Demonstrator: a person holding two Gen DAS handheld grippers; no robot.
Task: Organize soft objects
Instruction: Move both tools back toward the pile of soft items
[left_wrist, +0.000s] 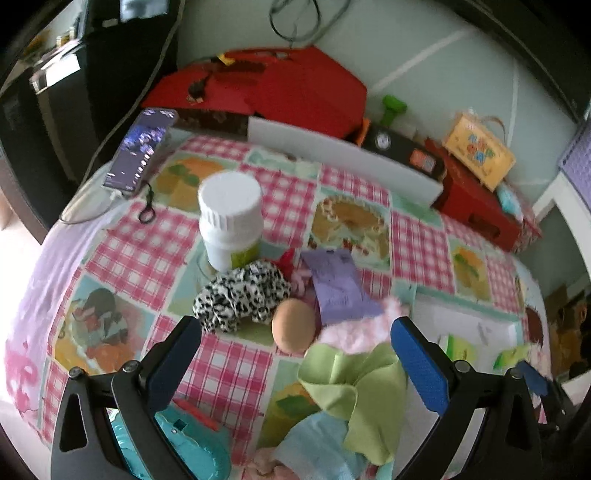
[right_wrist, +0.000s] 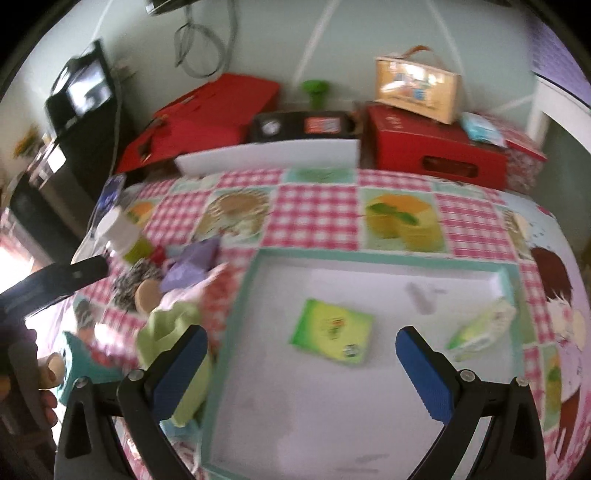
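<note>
A pile of soft things lies on the checked tablecloth: a black-and-white spotted scrunchie (left_wrist: 242, 295), a fluffy pink cloth (left_wrist: 360, 330), a green cloth (left_wrist: 354, 391) and a pale blue cloth (left_wrist: 317, 443). My left gripper (left_wrist: 295, 354) hangs open just above the green cloth, holding nothing. My right gripper (right_wrist: 301, 363) is open over a white tray with a teal rim (right_wrist: 236, 314). In the tray lie a green packet (right_wrist: 332, 330) and a tissue pack (right_wrist: 480, 330). The green cloth (right_wrist: 166, 328) sits left of the tray.
A white bottle (left_wrist: 231, 218), an egg (left_wrist: 293, 325), a purple pouch (left_wrist: 338, 288) and a teal toy (left_wrist: 177, 439) lie among the cloths. A phone (left_wrist: 142, 151) rests at the table's left edge. Red boxes (right_wrist: 436, 151), a white tray (right_wrist: 269, 157) and a yellow bag (right_wrist: 417, 88) line the back.
</note>
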